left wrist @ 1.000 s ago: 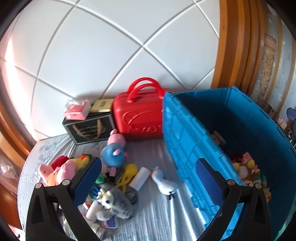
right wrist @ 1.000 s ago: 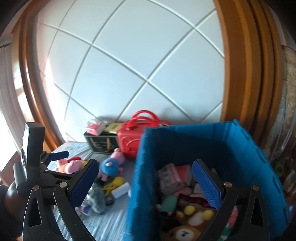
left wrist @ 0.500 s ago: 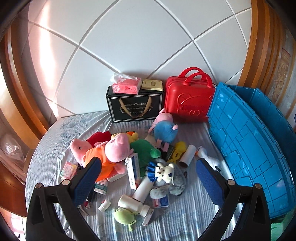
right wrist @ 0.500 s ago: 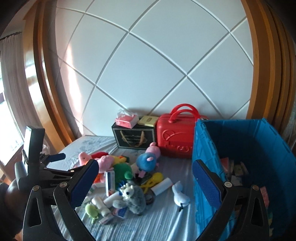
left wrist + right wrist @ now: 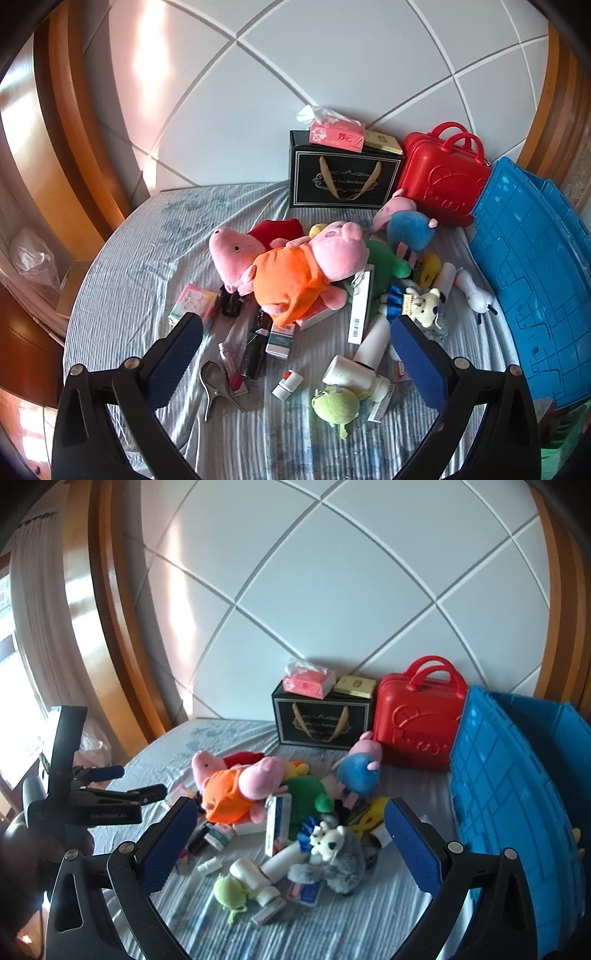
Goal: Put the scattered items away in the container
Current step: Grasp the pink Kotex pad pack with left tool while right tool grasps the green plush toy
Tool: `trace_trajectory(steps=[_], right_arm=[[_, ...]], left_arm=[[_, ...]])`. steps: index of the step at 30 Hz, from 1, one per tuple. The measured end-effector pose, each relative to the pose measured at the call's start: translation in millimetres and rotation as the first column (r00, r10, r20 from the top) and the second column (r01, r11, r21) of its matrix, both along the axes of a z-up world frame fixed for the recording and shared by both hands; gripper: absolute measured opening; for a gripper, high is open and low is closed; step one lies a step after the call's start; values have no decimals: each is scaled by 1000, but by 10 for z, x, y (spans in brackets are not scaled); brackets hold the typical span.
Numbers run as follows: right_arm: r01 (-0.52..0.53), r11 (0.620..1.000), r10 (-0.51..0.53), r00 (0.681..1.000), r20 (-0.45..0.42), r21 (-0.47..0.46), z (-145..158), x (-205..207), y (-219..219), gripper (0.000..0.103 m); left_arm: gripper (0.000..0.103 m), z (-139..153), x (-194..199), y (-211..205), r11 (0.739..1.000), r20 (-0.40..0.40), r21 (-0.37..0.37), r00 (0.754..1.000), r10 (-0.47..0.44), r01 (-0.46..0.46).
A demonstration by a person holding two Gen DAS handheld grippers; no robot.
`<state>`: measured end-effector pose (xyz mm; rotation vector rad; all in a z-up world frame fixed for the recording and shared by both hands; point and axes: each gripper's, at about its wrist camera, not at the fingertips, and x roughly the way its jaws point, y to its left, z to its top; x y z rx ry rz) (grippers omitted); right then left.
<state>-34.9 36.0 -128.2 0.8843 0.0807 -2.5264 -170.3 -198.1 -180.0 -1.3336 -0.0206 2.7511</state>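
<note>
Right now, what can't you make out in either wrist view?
- Blue bin contents: left view, its near wall hides the inside; right view shows almost nothing.
- Box label: too small.
- Items under the orange pig plush: covered.
- White bottle: right finger overlaps it.

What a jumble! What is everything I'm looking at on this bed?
Pig plush toys: three, pink, in orange, red and blue clothes, middle of the pile.
Green plush: one, under the pigs.
Frog toy: one, pale green, front of the pile.
Bear toy: one, white, on a grey plush.
Bottles and small boxes: many, mostly white, scattered in front.
Metal clip: one, silver, front left.
Gift box: one, black, by the wall, tissue pack on top.
Case: one, red, beside the gift box.
Container: one, blue, far right.
Left gripper: open, blue pads, above the pile.
Right gripper: open, blue pads.
</note>
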Motion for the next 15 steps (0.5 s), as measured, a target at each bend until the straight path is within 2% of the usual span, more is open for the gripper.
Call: trace_trajectory(steps=[9, 15], right_arm=[[-75, 996, 71, 994, 84, 46, -729, 150, -667, 102], [-119, 990, 103, 978, 183, 79, -1417, 299, -1074, 102]], left_arm=[[103, -543, -47, -591, 1000, 64, -20, 998, 23, -22], [103, -995, -181, -937, 999, 104, -46, 995, 13, -8]])
